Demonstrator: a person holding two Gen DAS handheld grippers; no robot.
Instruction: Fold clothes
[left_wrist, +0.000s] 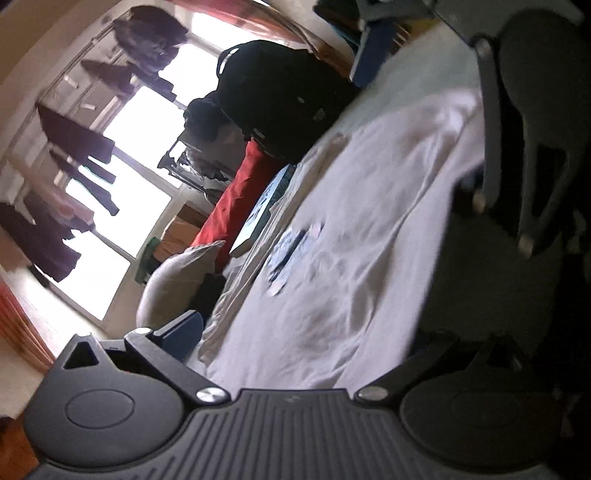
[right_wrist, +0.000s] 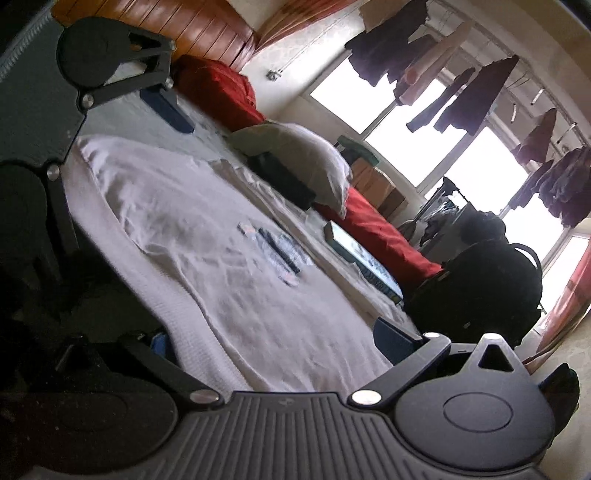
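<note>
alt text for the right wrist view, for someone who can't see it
A white T-shirt with a small blue print lies spread flat on a bed, seen between the wide-open fingers of the right gripper. The left gripper is at the shirt's far end, also open. Beyond lie a grey pillow, red bedding, and clothes hung before bright windows.

your left wrist view sits low and close over the white shirt, tilted, facing along the bed toward the window. your right wrist view looks the same way from the opposite end of the shirt. both share the shirt, red bedding, book and window.
</note>
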